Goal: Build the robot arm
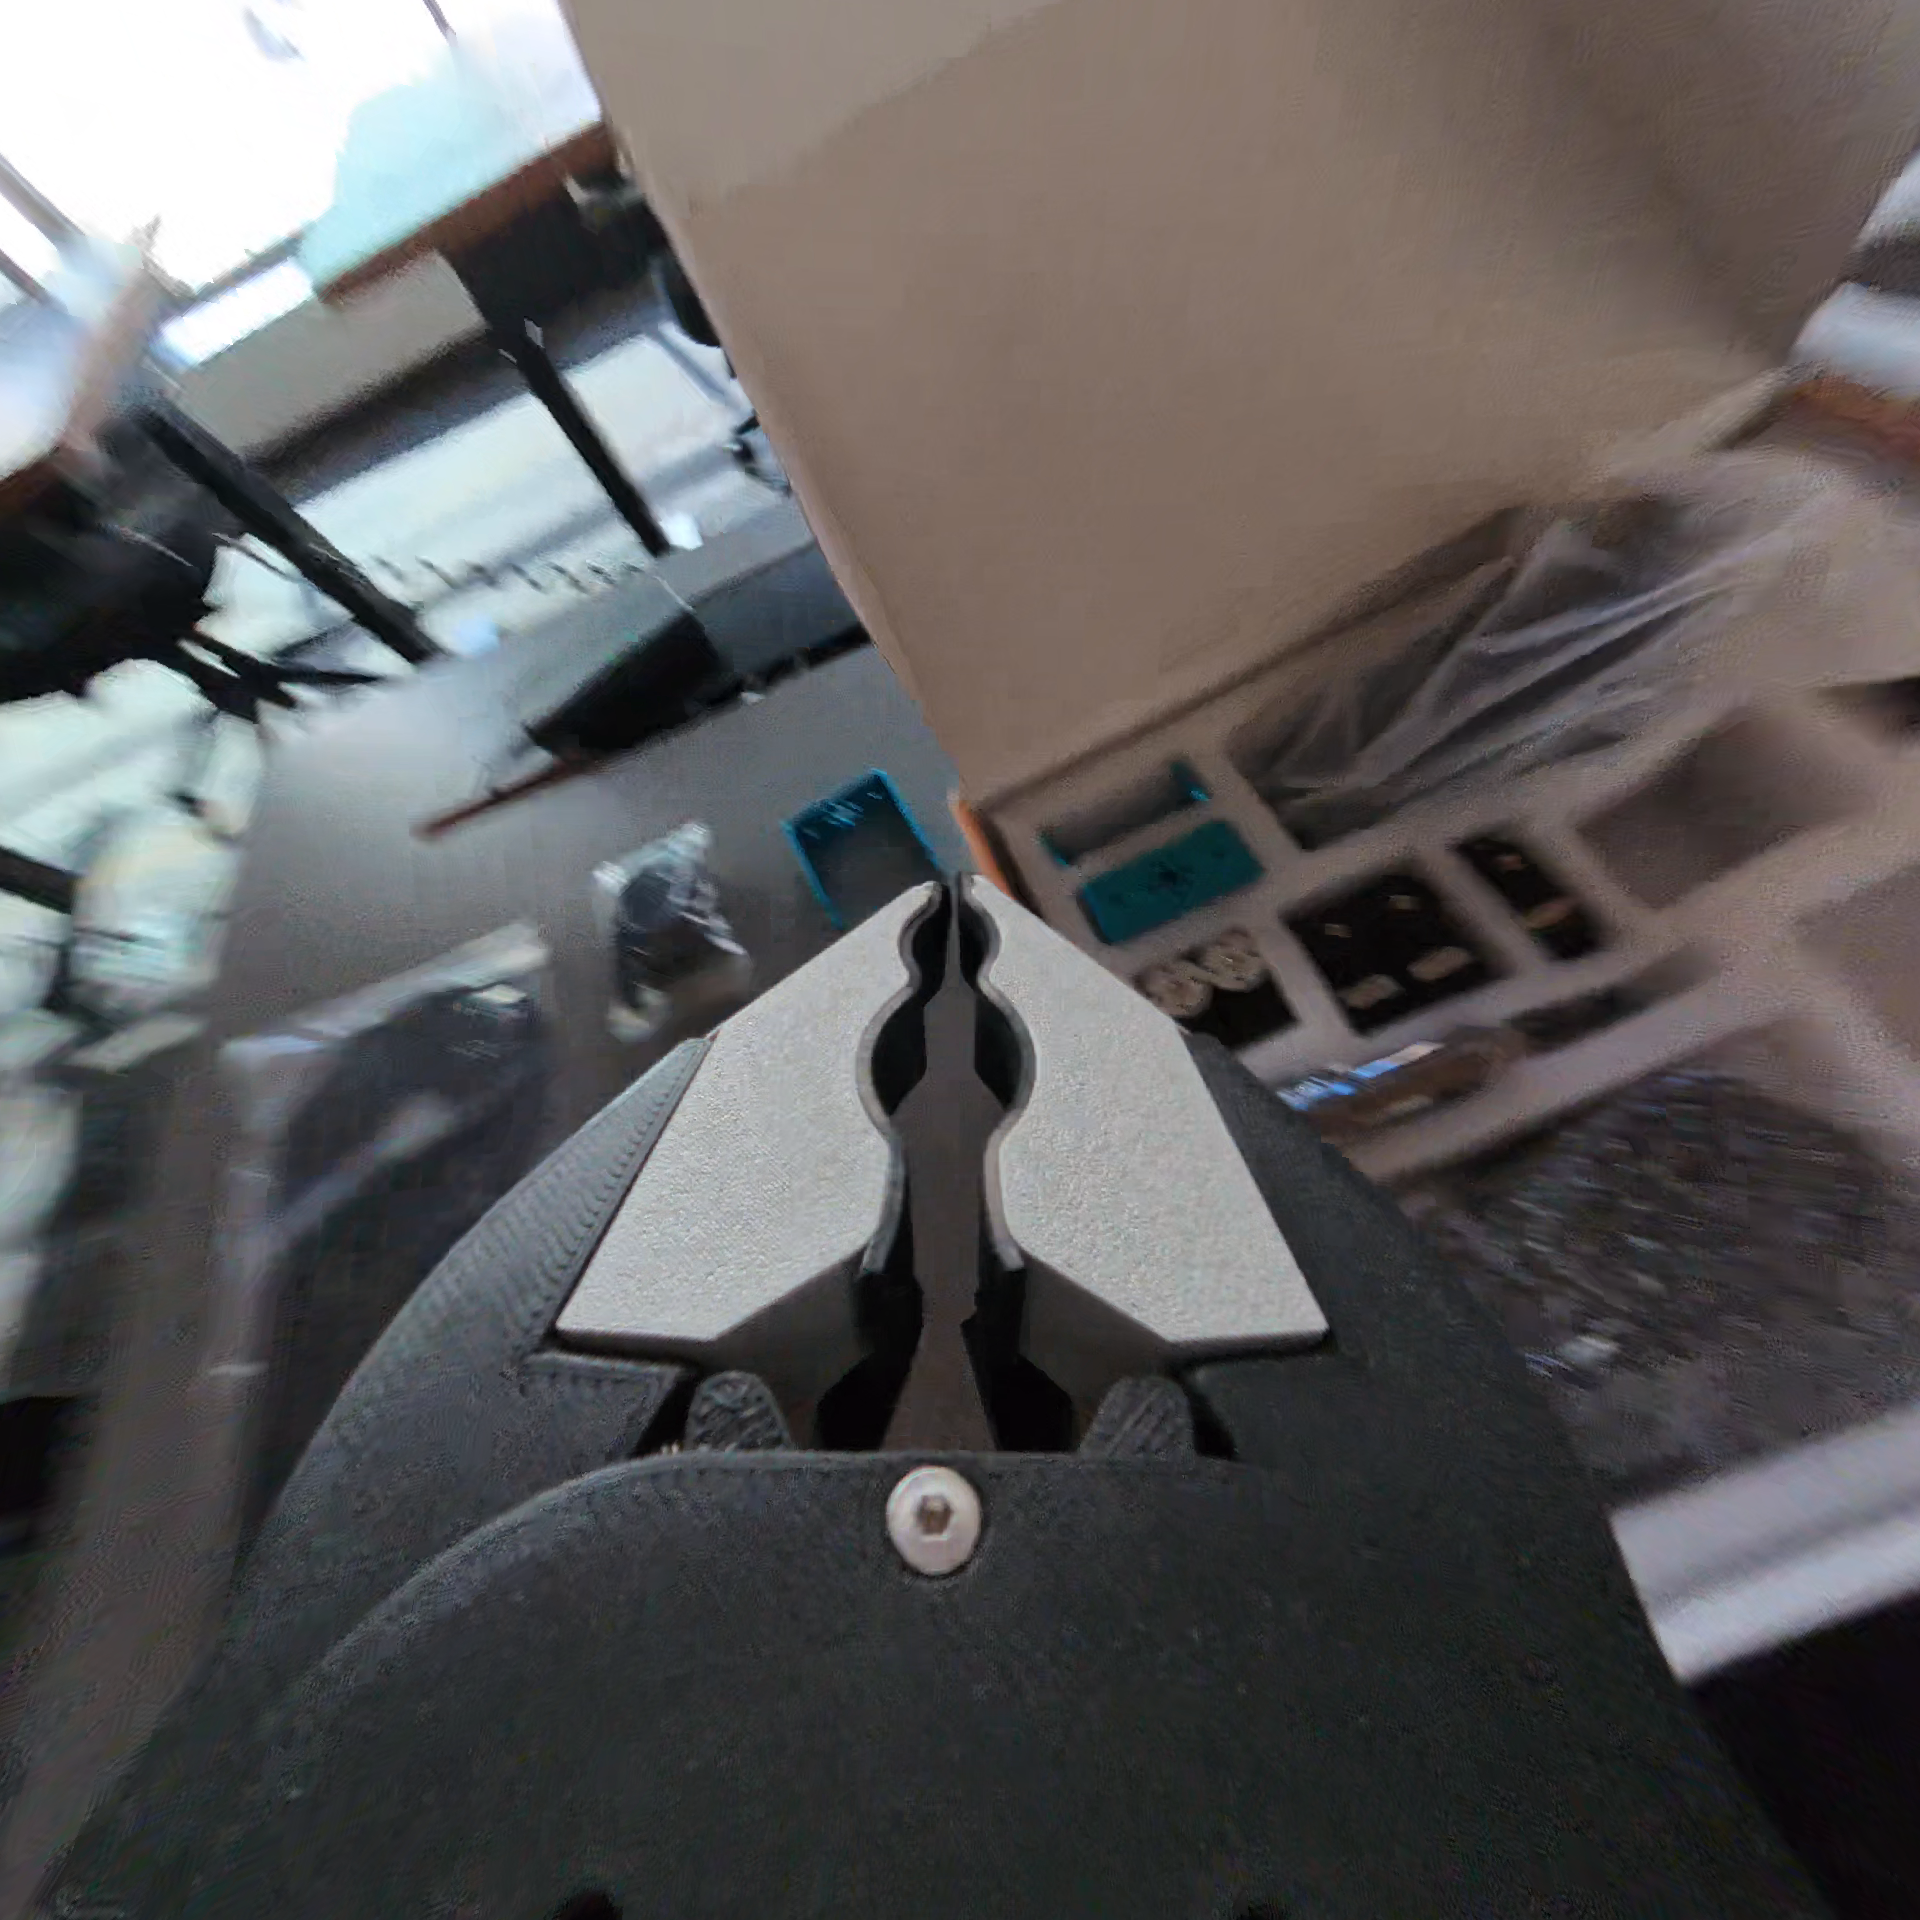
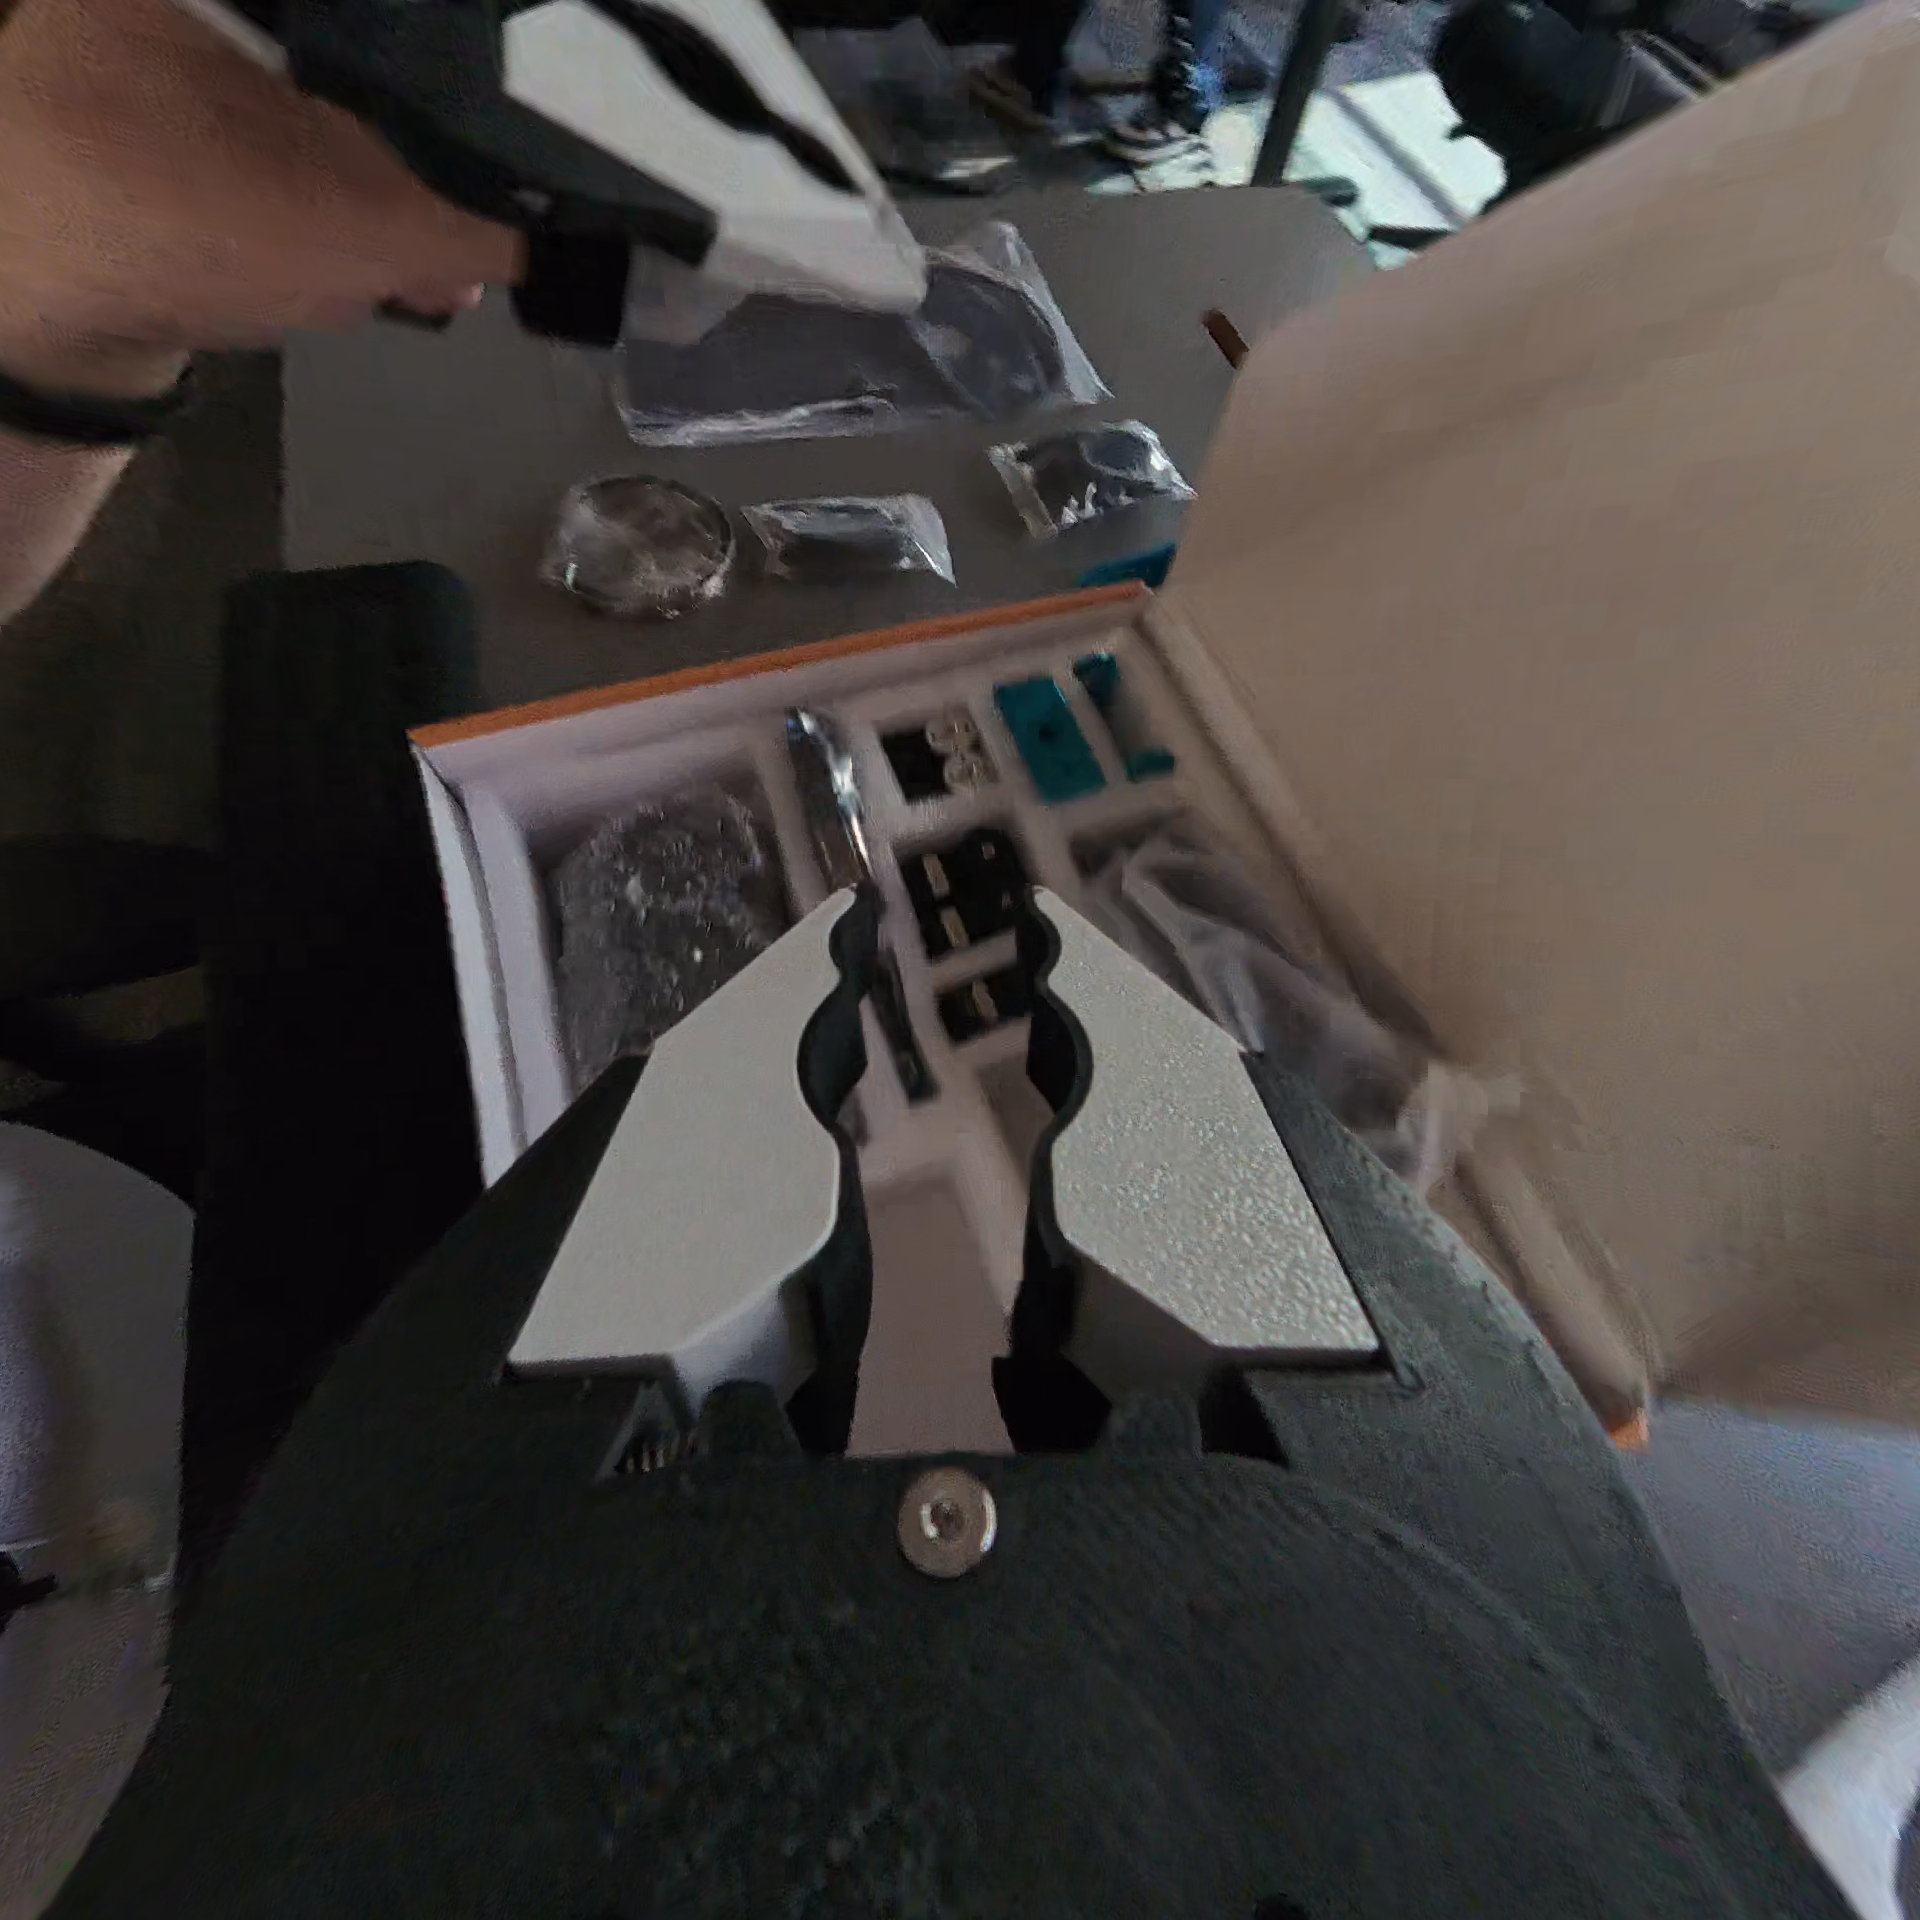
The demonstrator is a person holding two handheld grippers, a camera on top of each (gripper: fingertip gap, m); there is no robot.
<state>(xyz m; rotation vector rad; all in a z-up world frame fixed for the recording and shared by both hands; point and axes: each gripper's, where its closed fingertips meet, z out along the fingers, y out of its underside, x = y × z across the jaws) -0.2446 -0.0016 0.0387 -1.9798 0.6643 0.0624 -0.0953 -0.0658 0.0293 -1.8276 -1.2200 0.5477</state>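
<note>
- Grey tabletop [image 2: 436,447] carried an open cardboard box [image 2: 727,665], its tan lid [image 2: 1558,623] raised.
- Your right claw [image 2: 945,904] hung over the box's white compartments with its jaws apart, empty, just above a metal tool [image 2: 826,800] and black parts [image 2: 956,883].
- Your left claw [image 1: 956,883] had its jaws together on nothing, beside a teal part [image 1: 857,842] outside the box.
- Bagged dark parts [image 2: 852,535] lay beyond the box.

- No text, label, brand, number or sign is legible in either view.
- The box lid [image 2: 1538,644], the box [image 2: 644,691] and the plastic bags [image 2: 852,343] are blurred, with no visible print.
</note>
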